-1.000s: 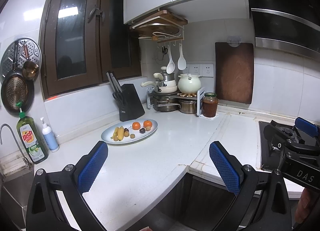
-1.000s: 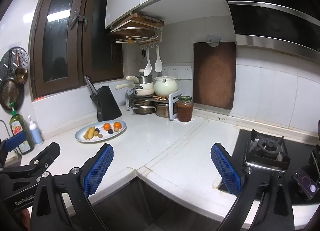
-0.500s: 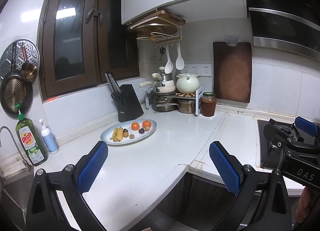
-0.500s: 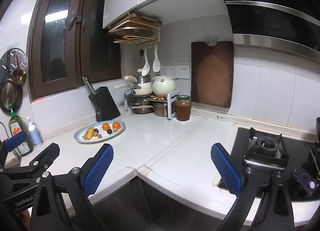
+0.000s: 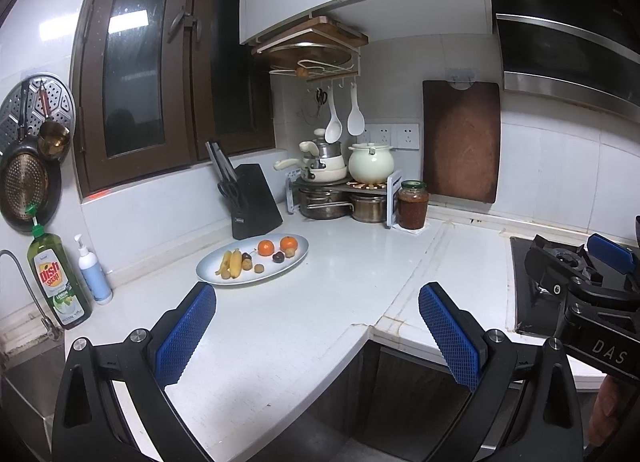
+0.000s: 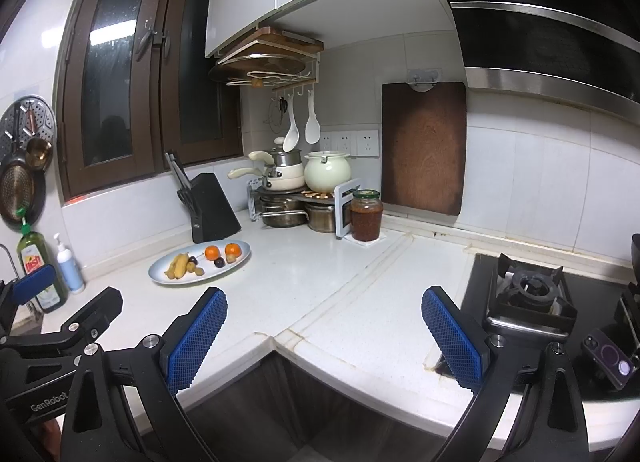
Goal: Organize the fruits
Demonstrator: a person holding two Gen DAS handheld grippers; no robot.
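Left gripper [image 5: 316,332] and right gripper [image 6: 324,336] are held released, empty, near counter edge; fruit plate [image 5: 296,258] is seen far left.

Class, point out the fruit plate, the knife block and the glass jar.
fruit plate [image 5: 298,260], left wrist view, bare right rim.
knife block [image 5: 254,204], left wrist view, front face.
glass jar [image 6: 365,220], right wrist view, its body.

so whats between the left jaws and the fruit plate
Only bare white countertop. In the left wrist view the left gripper stands open short of the fruit plate, with nothing on the stretch between them.
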